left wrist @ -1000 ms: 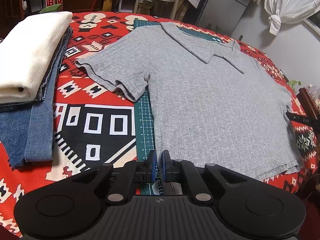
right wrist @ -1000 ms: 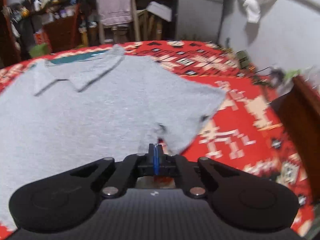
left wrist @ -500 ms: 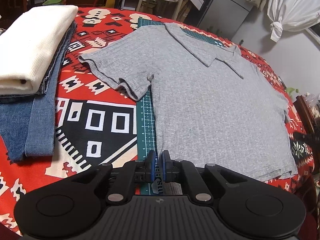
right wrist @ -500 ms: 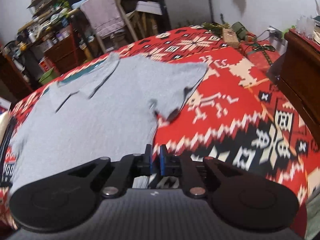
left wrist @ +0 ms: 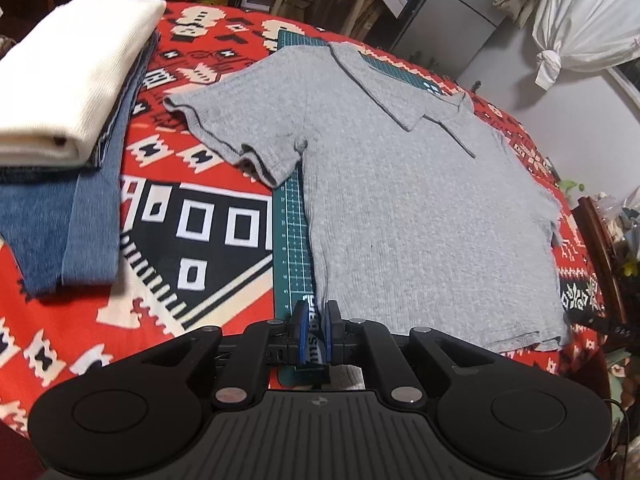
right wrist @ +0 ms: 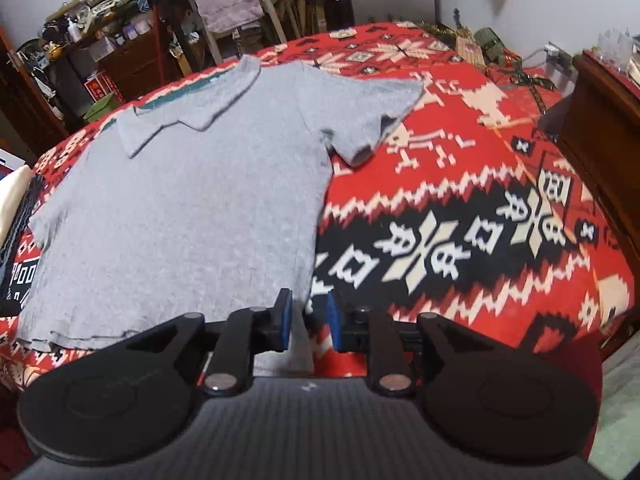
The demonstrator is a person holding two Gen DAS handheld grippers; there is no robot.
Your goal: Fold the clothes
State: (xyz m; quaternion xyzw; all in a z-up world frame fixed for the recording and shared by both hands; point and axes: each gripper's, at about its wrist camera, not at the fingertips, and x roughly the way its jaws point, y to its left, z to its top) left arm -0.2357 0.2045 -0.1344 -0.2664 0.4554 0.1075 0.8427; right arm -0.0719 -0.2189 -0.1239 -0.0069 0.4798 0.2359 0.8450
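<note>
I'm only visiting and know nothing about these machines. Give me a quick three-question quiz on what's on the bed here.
1. True or false: the grey shirt lies spread flat with its collar at the far end.
2. What tops the folded pile beside the shirt? A) jeans B) a cream garment C) a towel
3. Which claw is wider open: the left claw or the right claw?

Key: 1 true; 2 B; 3 right.

Little can be read. White lettering shows on the green cutting mat (left wrist: 289, 240) between the left gripper (left wrist: 314, 336)'s fingers, perhaps "insta", too cut off to be sure. The mat's ruler numerals are too small to read. A red label (right wrist: 96, 89) on the far cabinet is illegible.
</note>
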